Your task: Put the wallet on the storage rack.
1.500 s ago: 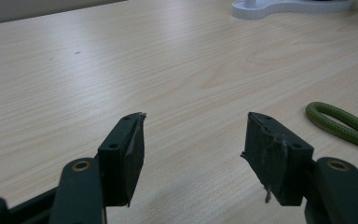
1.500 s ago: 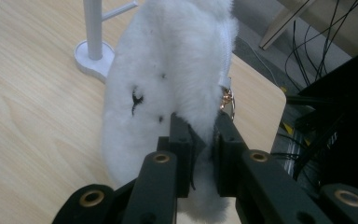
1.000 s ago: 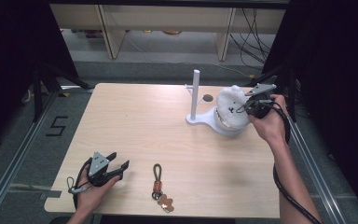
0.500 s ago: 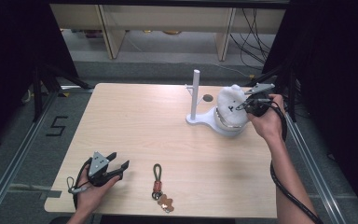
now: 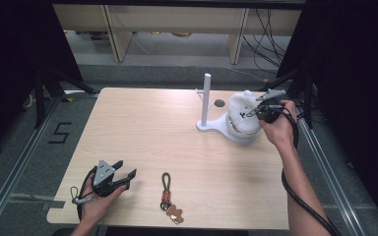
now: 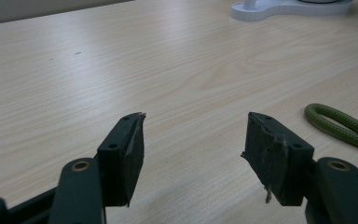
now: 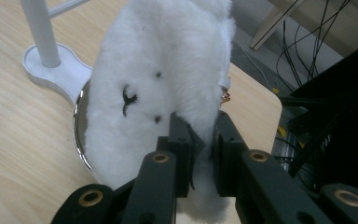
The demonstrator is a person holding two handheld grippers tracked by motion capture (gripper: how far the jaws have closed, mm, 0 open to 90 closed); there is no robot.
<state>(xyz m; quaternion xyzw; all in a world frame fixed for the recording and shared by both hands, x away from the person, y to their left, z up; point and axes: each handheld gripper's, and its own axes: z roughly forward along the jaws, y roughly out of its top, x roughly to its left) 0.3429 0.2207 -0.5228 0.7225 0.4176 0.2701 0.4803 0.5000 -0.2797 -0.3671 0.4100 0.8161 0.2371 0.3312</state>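
Fluffy white plush toy (image 5: 242,114) sits on the round end of a white stand (image 5: 207,104) near the table's (image 5: 147,128) far right corner. The right gripper (image 7: 201,154) has its jaws pinched nearly closed on a fold of the toy's fur. The left gripper (image 6: 193,154) rests at the near left edge, jaws wide apart and empty. Just right of it lies a green cord keychain (image 5: 167,189) with what looks like a small brown charm.
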